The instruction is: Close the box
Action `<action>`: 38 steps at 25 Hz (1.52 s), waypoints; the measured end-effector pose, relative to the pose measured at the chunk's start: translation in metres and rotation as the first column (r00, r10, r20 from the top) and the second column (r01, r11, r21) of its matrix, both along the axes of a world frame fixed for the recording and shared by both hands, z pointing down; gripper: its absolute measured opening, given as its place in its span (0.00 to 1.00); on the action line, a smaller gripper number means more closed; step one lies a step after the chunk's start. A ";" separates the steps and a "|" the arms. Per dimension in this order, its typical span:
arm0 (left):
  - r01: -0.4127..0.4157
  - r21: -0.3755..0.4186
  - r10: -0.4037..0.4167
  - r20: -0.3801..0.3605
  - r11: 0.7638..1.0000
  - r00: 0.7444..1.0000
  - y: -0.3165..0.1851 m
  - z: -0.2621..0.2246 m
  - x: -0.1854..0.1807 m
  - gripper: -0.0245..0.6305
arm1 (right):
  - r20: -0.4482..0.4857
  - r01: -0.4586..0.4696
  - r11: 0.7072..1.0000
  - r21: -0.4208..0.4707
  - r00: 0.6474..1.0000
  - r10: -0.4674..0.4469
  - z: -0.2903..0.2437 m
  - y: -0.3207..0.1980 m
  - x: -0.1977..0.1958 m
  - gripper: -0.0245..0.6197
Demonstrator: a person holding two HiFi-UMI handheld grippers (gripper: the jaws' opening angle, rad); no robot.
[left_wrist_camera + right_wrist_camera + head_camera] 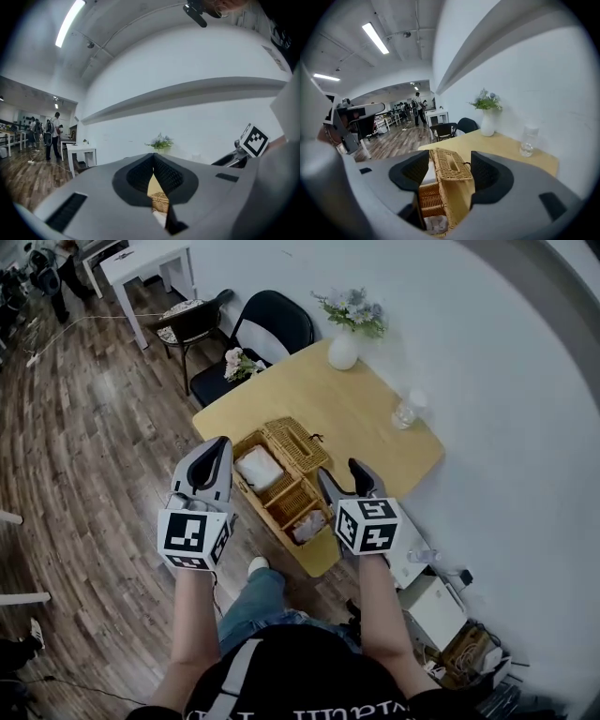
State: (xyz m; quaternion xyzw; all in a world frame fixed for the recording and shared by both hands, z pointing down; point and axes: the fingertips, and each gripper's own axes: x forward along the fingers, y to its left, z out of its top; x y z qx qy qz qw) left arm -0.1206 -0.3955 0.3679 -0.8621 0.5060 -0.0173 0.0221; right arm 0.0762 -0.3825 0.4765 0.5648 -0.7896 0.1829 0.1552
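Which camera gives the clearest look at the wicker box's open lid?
The right gripper view: the lid shows large between that gripper's open jaws, slot and weave clear. The head view shows it small from above, swung open beside the box. The left gripper view shows only a wicker sliver past its shut jaws.

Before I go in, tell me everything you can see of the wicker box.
The wicker box is a rectangular basket of woven tan cane. It stands open on the yellow table, near the front edge. Its hinged lid, with a slot in the middle, is swung open toward the table's middle. Dividers split the inside into compartments, and two of them hold white contents. Only the table appears to touch it.
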 end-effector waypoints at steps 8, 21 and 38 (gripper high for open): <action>-0.071 -0.069 0.072 0.005 0.995 0.997 -0.059 0.029 -0.003 0.05 | 0.101 -0.050 0.974 -0.222 0.992 0.074 0.053 -0.044 0.005 0.48; -0.156 -0.140 0.160 0.019 0.978 0.987 -0.100 0.064 0.013 0.05 | 0.439 -0.026 0.753 -0.657 0.799 0.411 0.165 -0.068 0.026 0.46; -0.121 -0.194 0.141 0.094 0.973 0.986 -0.076 0.090 0.013 0.05 | 0.718 0.037 0.764 -0.645 0.374 0.588 0.186 -0.089 0.038 0.22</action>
